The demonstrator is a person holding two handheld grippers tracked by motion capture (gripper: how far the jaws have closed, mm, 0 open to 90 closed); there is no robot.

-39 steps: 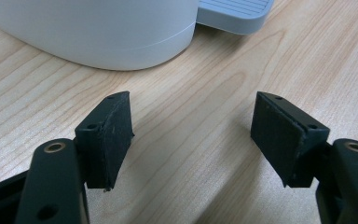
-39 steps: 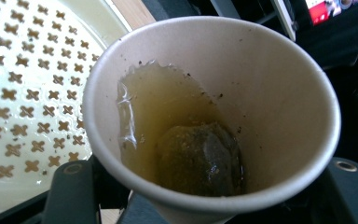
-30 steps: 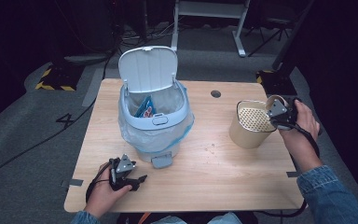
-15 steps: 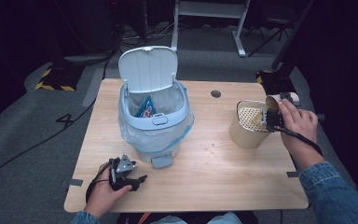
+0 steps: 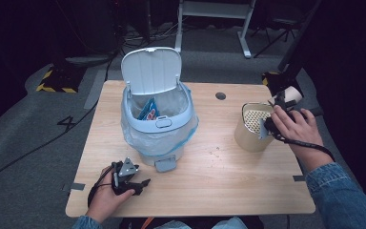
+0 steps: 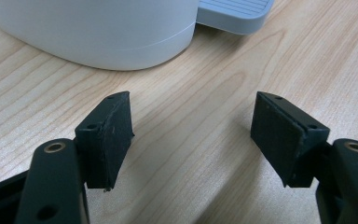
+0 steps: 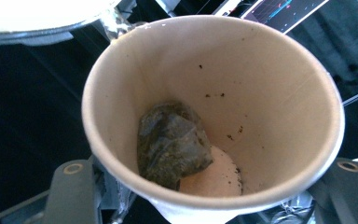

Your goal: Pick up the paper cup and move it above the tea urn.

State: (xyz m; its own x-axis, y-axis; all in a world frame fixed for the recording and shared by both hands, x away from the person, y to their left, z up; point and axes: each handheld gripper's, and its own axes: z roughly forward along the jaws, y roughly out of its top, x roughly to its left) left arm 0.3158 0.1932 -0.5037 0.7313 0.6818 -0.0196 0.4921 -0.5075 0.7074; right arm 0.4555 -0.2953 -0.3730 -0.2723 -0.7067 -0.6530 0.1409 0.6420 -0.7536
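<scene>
While the left gripper (image 5: 142,183) rests at 7 o'clock on the table (image 5: 219,186), jaws apart and empty, the high view puts the right gripper (image 5: 277,104) at 3 o'clock above the sieve pot (image 5: 249,138). The bin (image 5: 158,136), lid up, stands centre, between the two hands.

Left gripper view: bin base and pedal (image 6: 235,11) at 12 o'clock, bare wood between the pads.

Right gripper view: jaws clamp a cup (image 7: 279,93), tipped mouth-on, probably for emptying; a wet teabag (image 7: 172,144) clings inside.

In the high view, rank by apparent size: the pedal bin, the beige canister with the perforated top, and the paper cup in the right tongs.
1. Pedal bin, clearly largest.
2. Beige canister.
3. Paper cup, smallest, though partly hidden behind the right tongs.
</scene>
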